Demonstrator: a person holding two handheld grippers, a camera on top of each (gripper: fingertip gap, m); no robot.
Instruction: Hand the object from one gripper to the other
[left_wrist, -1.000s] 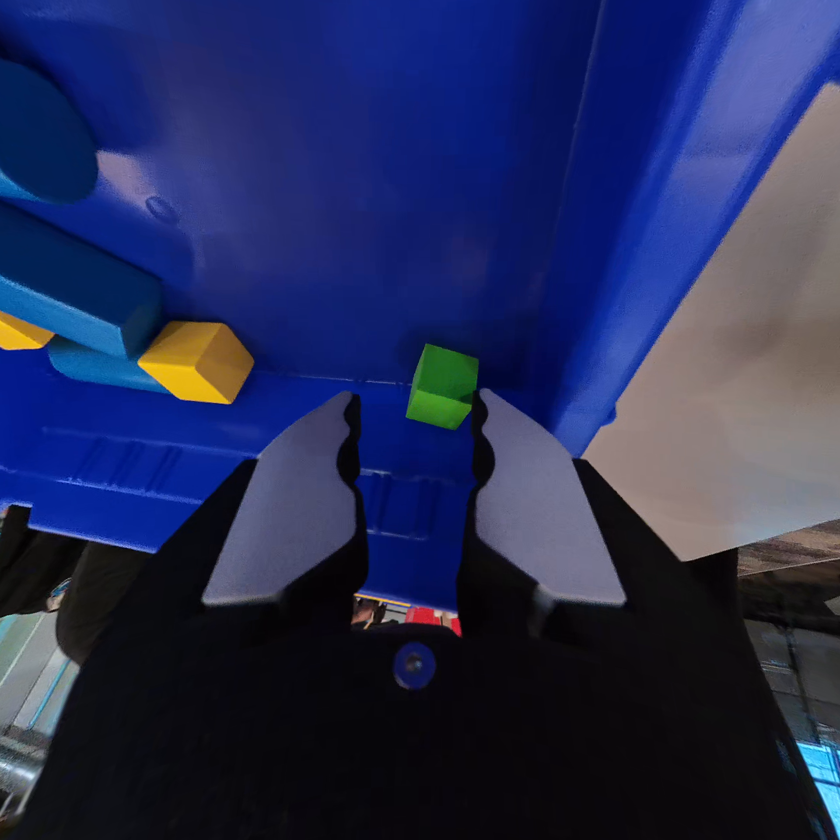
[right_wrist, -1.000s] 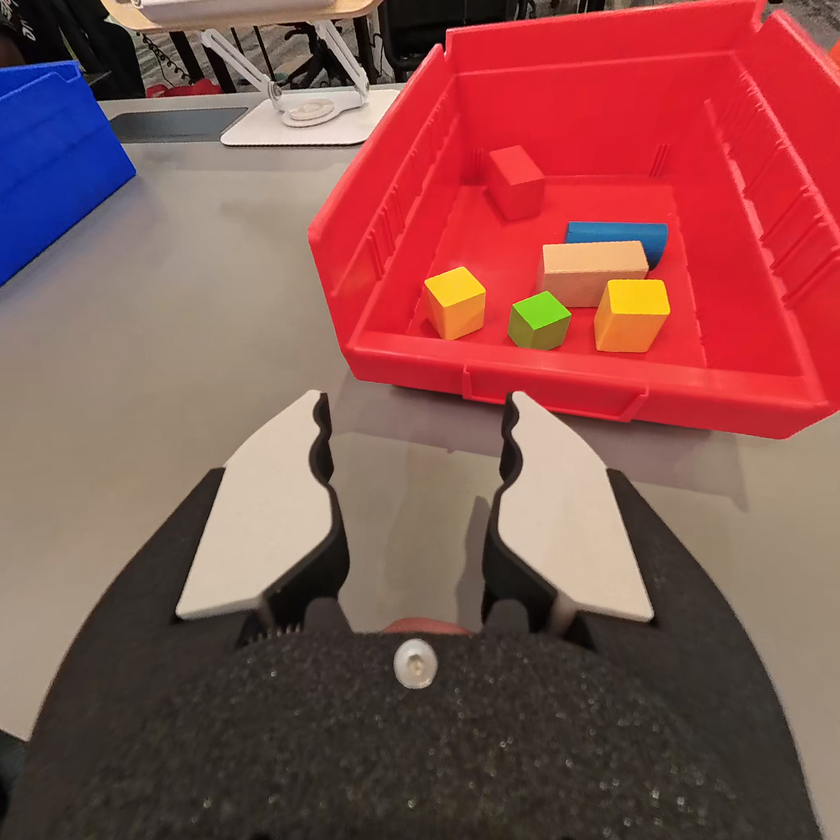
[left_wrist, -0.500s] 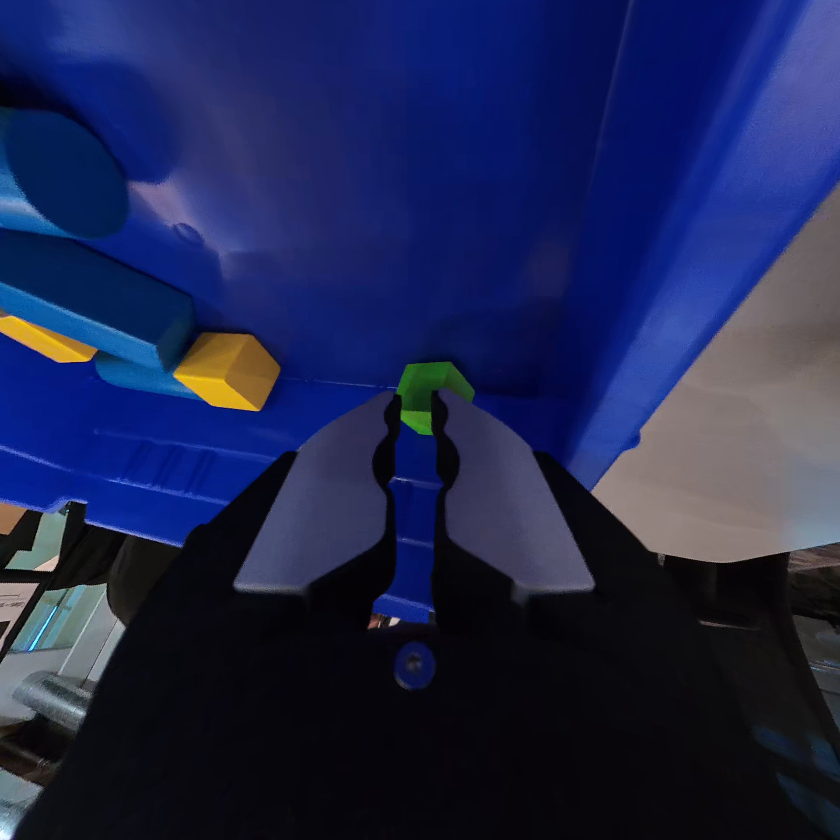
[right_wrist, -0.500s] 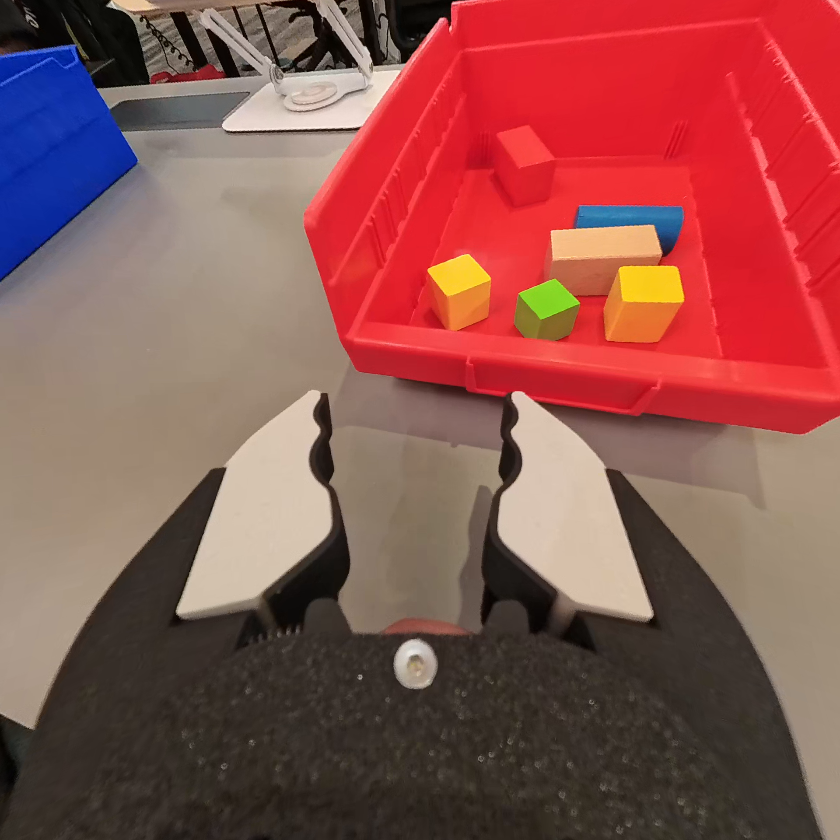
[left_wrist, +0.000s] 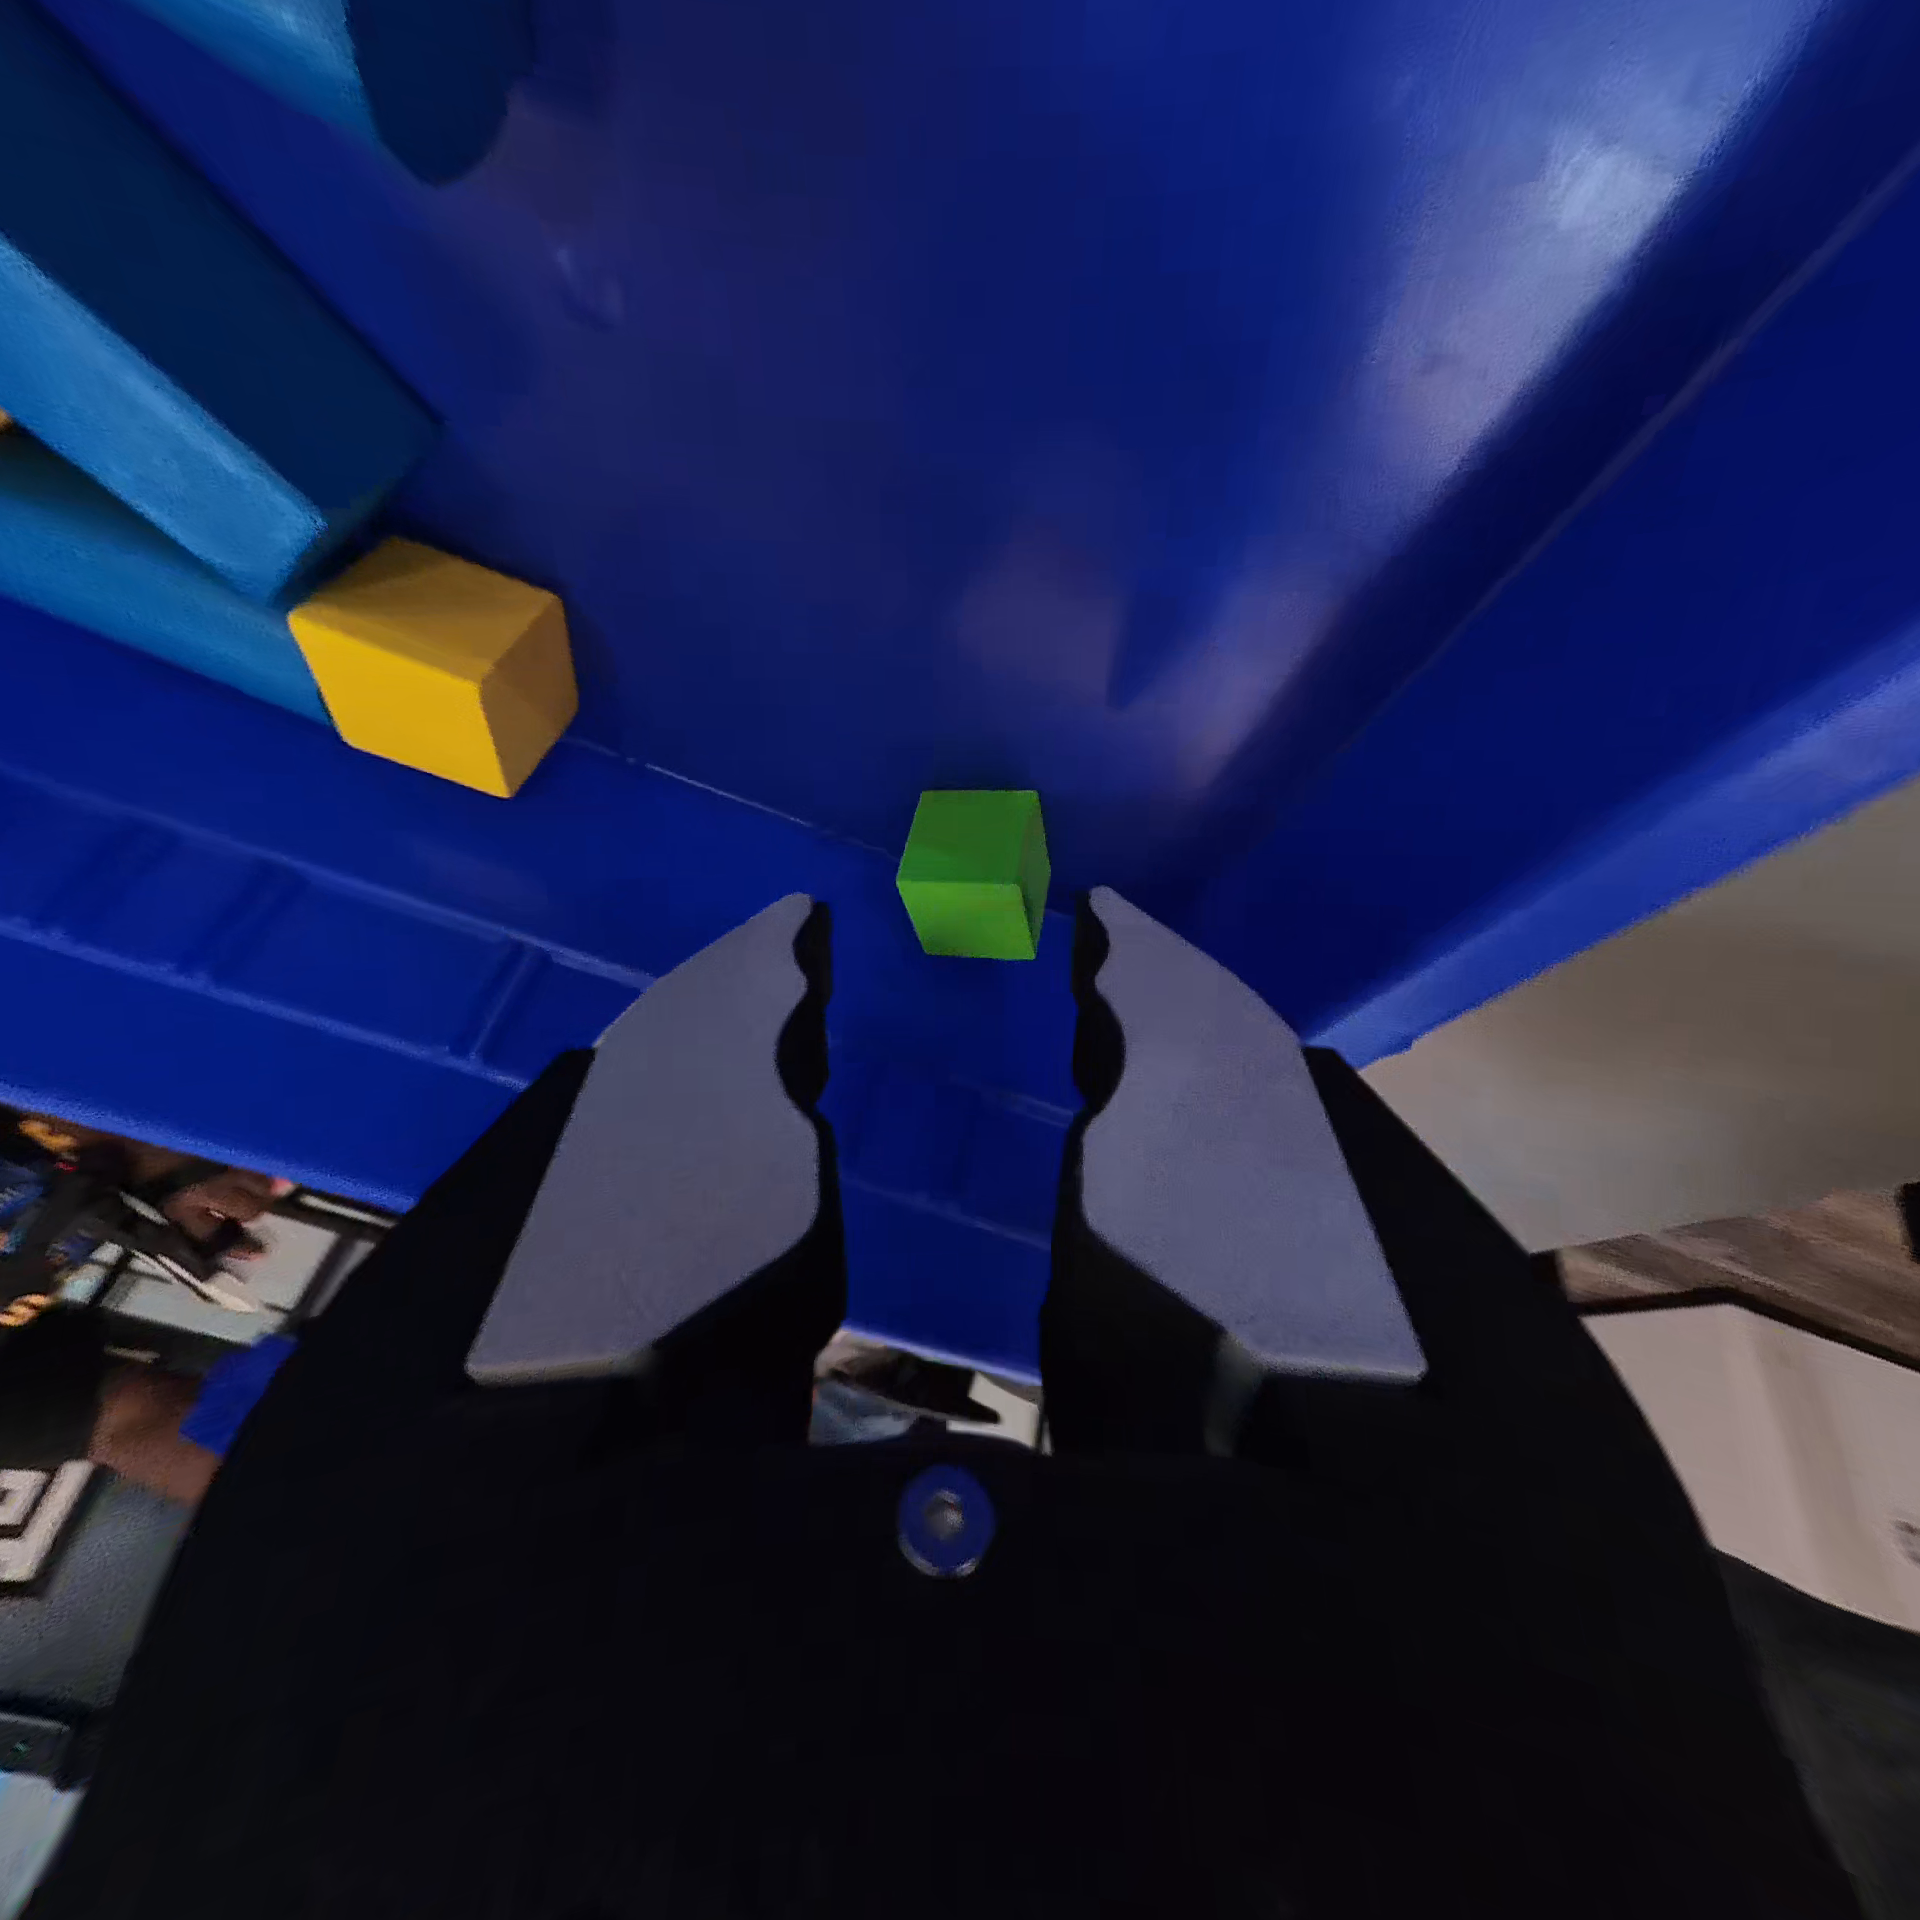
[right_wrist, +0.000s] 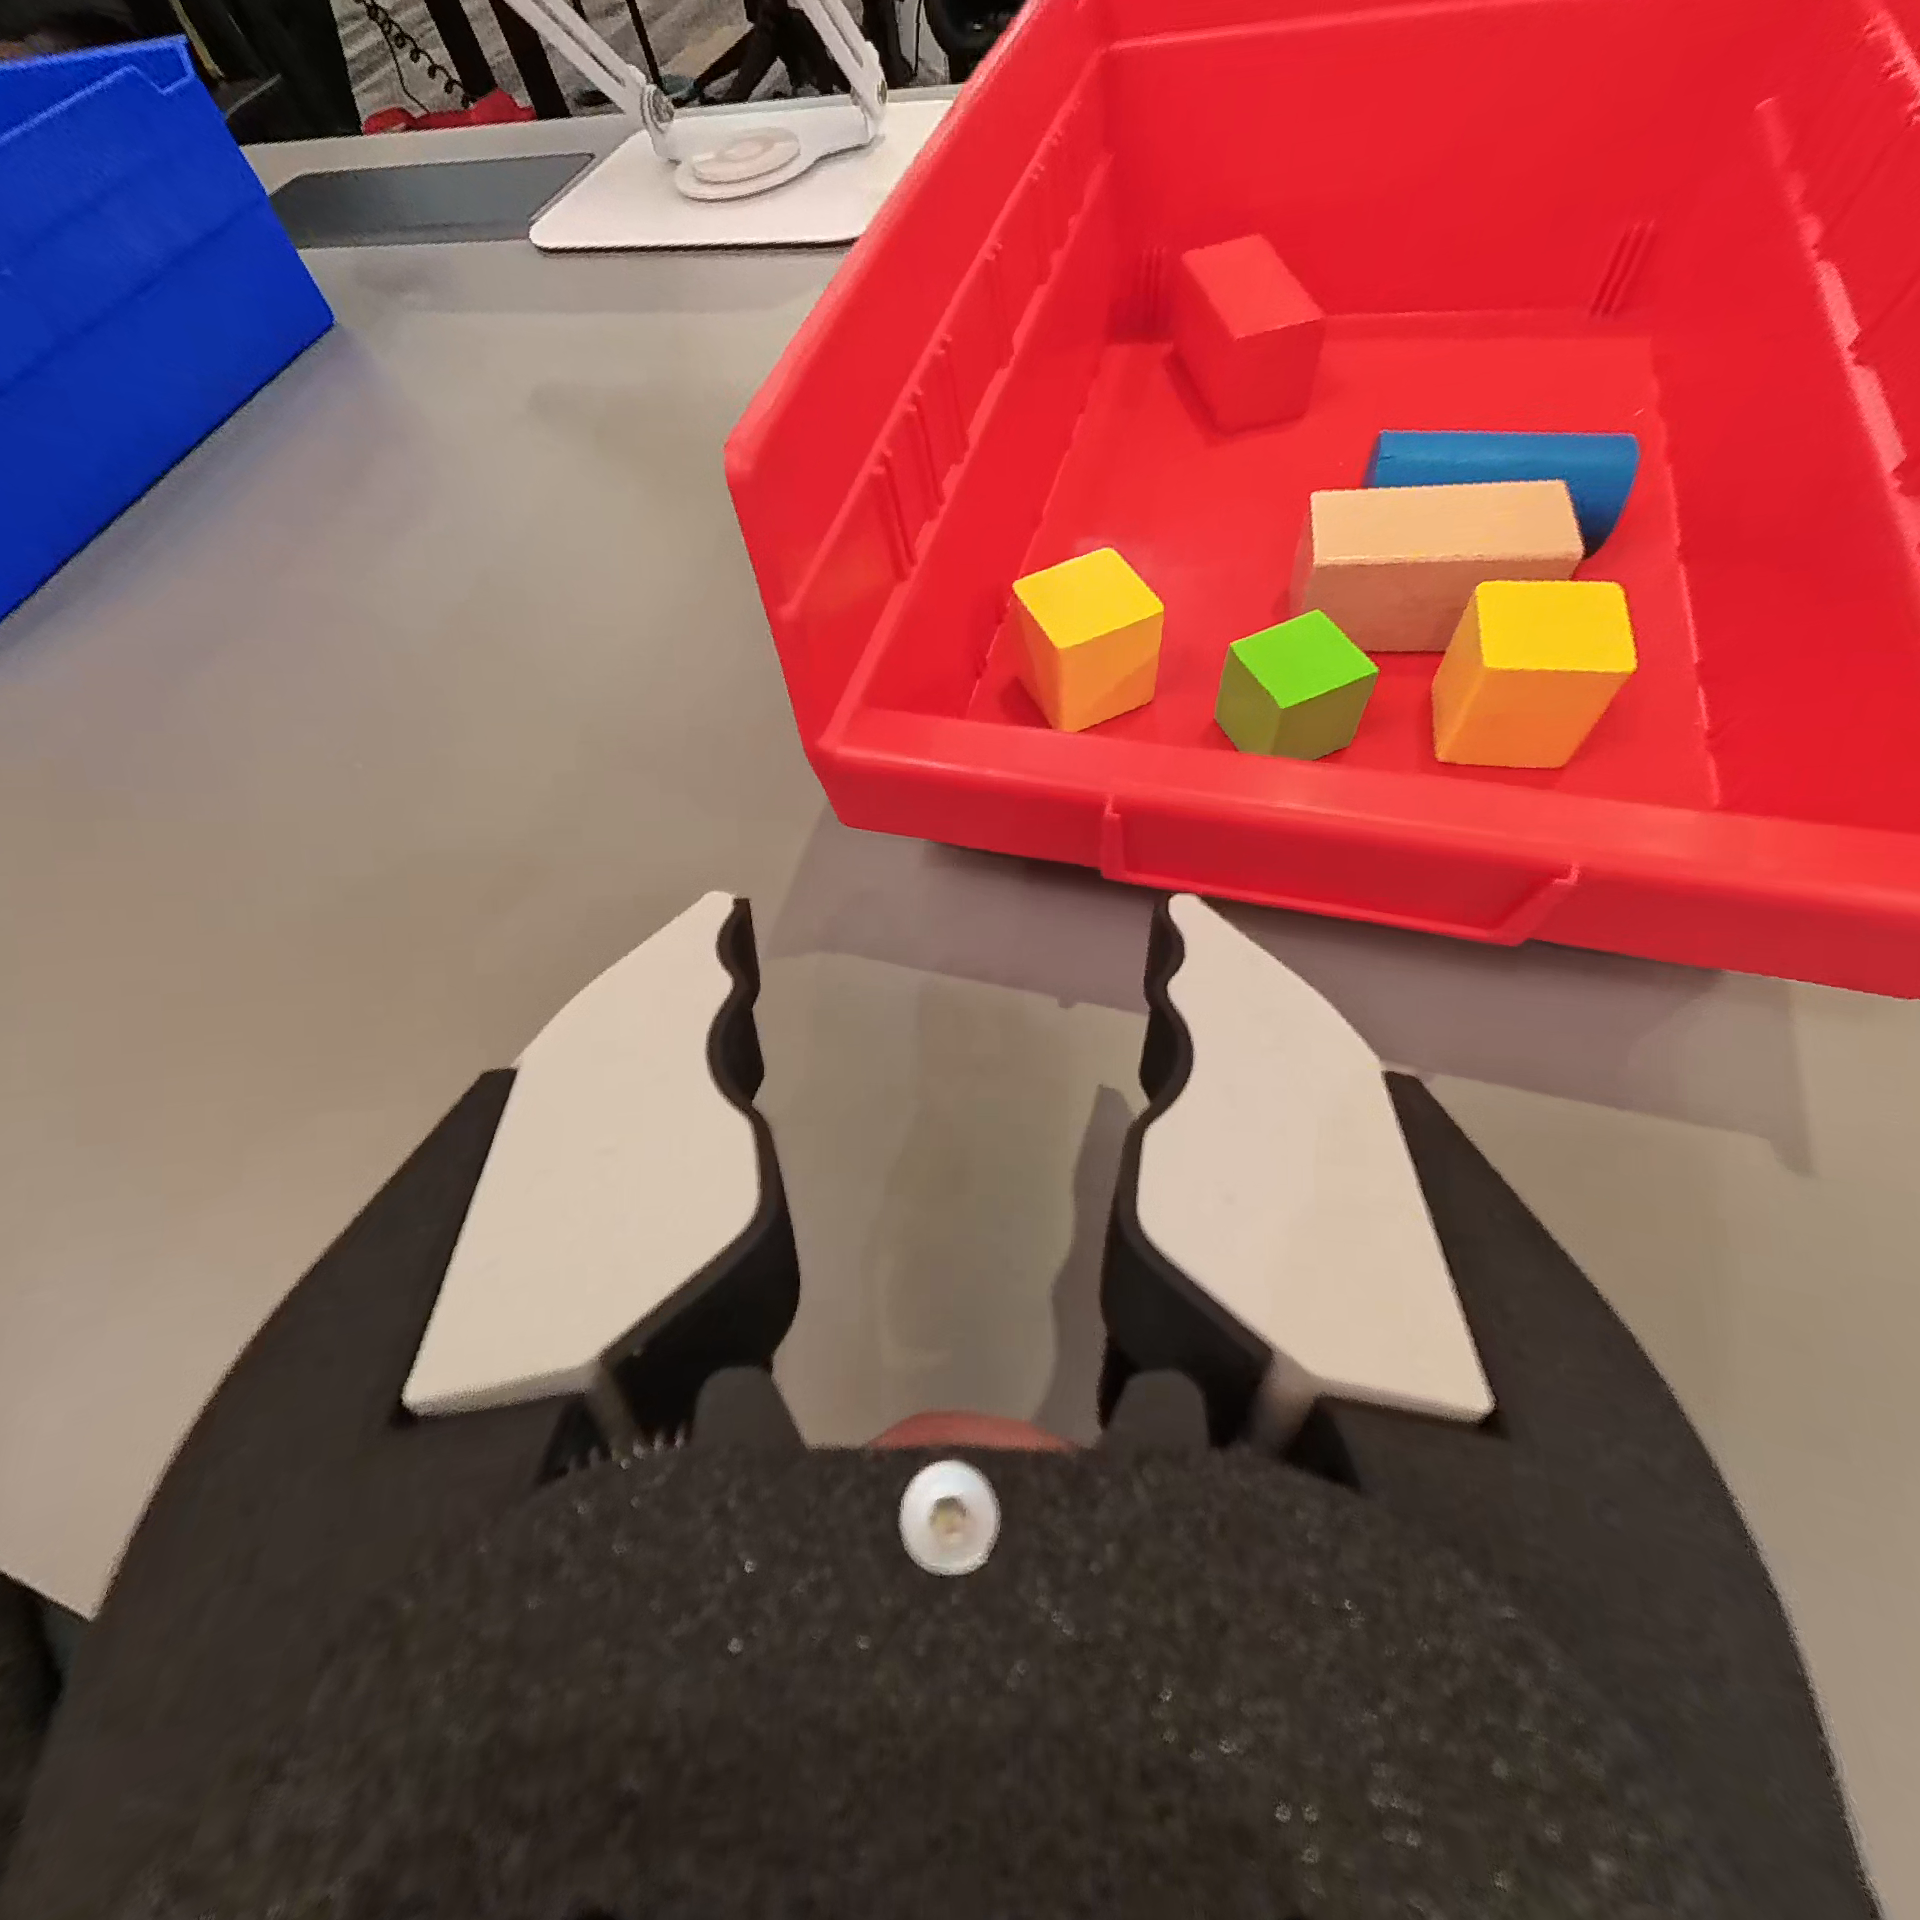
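In the left wrist view a small green cube (left_wrist: 971, 873) lies in the blue bin (left_wrist: 1143, 364), at the corner where the floor meets a wall. My left gripper (left_wrist: 948, 902) is open, its fingertips on either side just short of the cube, not touching it. A yellow cube (left_wrist: 436, 665) and blue blocks (left_wrist: 156, 436) lie to the left in the same bin. My right gripper (right_wrist: 951, 904) is open and empty above the grey table (right_wrist: 416, 727), just short of the red bin (right_wrist: 1330, 842).
The red bin holds a red cube (right_wrist: 1247, 327), a blue half-round block (right_wrist: 1507, 478), a plain wood block (right_wrist: 1439, 561), two yellow cubes (right_wrist: 1086, 639), (right_wrist: 1527, 670) and a green cube (right_wrist: 1294, 681). The blue bin (right_wrist: 125, 312) stands far left. A white stand (right_wrist: 727, 166) sits at the back.
My left gripper's jaws, nearly shut around the green cube half a second ago, have opened again; the cube lies in the bin. My right gripper has drifted slightly, staying open.
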